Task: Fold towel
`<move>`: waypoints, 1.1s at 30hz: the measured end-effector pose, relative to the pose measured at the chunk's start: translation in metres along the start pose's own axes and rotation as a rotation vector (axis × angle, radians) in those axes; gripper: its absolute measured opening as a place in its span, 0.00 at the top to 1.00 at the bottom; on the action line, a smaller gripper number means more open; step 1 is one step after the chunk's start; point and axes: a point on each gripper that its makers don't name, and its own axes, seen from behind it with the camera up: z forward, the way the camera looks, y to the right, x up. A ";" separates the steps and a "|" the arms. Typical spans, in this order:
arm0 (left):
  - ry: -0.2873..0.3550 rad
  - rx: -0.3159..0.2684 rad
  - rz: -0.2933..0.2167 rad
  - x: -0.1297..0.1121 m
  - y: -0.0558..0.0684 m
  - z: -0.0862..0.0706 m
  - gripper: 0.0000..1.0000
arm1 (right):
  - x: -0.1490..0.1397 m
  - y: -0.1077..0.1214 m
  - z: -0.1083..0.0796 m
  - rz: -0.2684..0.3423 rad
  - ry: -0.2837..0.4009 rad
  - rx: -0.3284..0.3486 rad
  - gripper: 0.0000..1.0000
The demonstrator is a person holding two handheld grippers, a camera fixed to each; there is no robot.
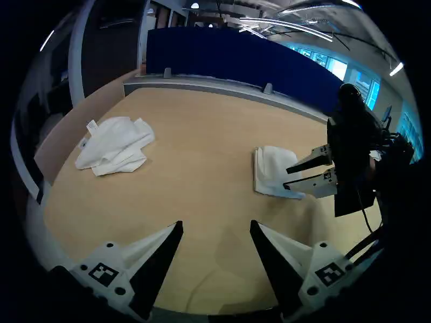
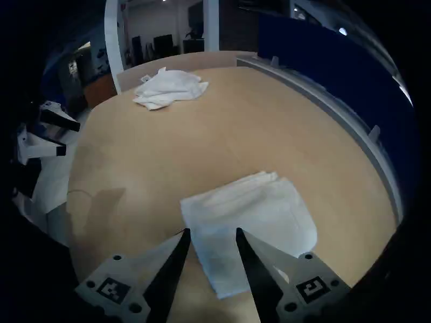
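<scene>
A folded white towel lies flat on the wooden table, toward its right side. In the right gripper view the same folded towel sits just ahead of my right gripper, whose open fingertips hover over its near edge without pinching it. The right gripper also appears in the left gripper view, at the towel's right edge, held by a person in dark clothes. My left gripper is open over bare tabletop, well short of the towel. The left gripper also shows in the right gripper view, at the far left.
A crumpled pile of white towels lies at the table's far left, also seen as a towel pile in the right gripper view. A blue partition with a grey ledge runs along the table's far edge.
</scene>
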 end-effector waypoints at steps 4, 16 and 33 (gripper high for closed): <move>0.000 -0.001 0.000 0.001 0.001 0.001 0.07 | -0.016 0.004 -0.007 0.026 -0.009 -0.025 0.35; -0.002 -0.009 0.012 0.004 0.007 0.005 0.08 | -0.062 0.010 -0.025 0.111 -0.048 -0.071 0.35; -0.006 -0.017 0.016 0.001 0.012 0.007 0.08 | -0.084 0.010 -0.022 0.143 -0.079 -0.110 0.38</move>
